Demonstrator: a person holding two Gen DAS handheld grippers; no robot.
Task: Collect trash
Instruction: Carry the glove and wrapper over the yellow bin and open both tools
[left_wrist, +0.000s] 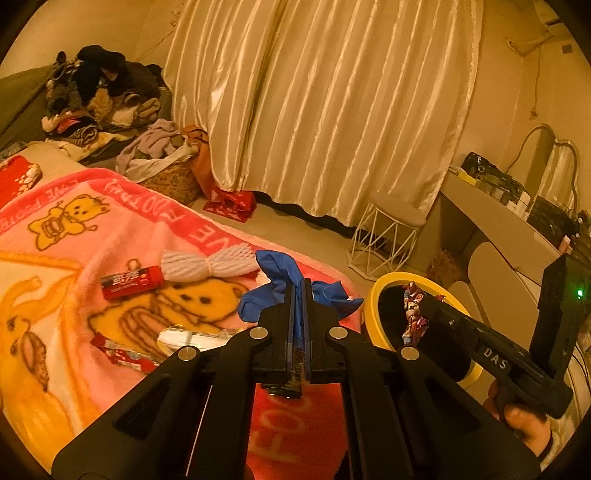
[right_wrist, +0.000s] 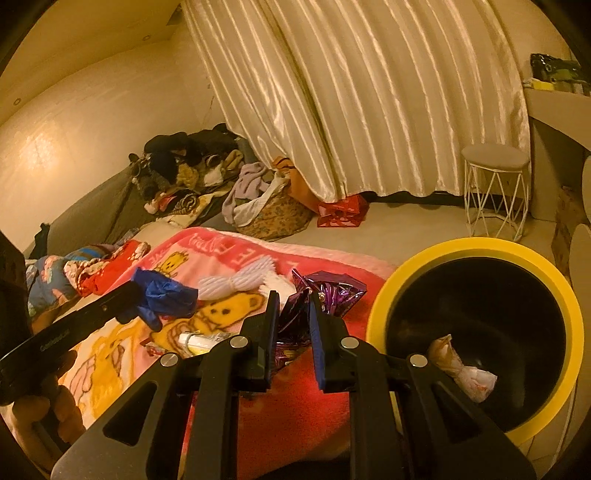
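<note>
Trash: crumpled blue plastic bag (left_wrist: 280, 291) clamped in left tool (left_wrist: 297, 295), centre frame; shiny purple foil wrapper (right_wrist: 325, 295) pinched by right tool (right_wrist: 293, 306). One yellow-rimmed black bin (right_wrist: 476, 247) lower right holds one white wrapper (right_wrist: 469, 373). Pink bear blanket (left_wrist: 92, 236).

Left tongs (left_wrist: 298, 295) pinch blue glove (left_wrist: 284, 291).
</note>
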